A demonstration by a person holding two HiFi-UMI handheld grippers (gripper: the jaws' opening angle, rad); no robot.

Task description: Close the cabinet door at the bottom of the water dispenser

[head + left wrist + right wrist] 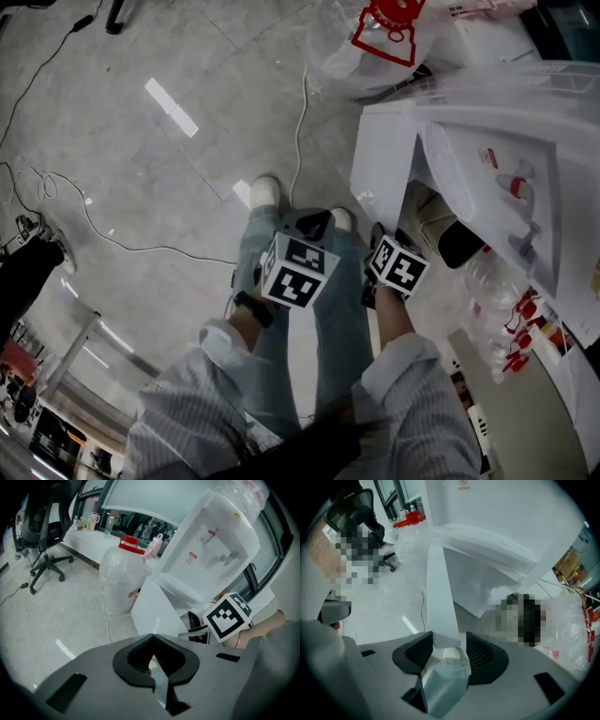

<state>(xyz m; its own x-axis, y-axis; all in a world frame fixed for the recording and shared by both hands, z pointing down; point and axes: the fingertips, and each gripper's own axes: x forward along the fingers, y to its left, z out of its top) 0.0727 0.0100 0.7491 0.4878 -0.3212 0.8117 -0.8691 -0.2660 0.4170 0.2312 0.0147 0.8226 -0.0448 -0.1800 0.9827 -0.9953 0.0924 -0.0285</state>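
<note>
While the person stands bent over the base of the water dispenser (211, 545), the right gripper (449, 645) sits at the unit's foot with its jaws apart, straddling the top edge of the cabinet door (439, 597). A thin gap shows beside one pad, so it brackets the panel rather than pinching it. The left gripper (152, 641) hangs just beside the right one, on the side away from the dispenser. Its jaw tips are together and it holds nothing (only a sliver of light shows behind the pads). The door, a plain white panel, stands swung wide out from the dispenser's bottom. The compartment behind it lies open to the room, with a dark object (459, 246) inside that is too dim to name. Under the grippers are the person's jeans (333, 319) and a pale shoe (266, 192), planted on a glossy grey stone floor (141, 150) in front of the dispenser. A white cable (300, 122) trails over the floor close by the open door. A big water bottle (119, 576), wrapped in clear plastic and capped in red, stands on the floor near the dispenser, beyond the door. A black office chair (44, 531) sits well apart from the dispenser.
</note>
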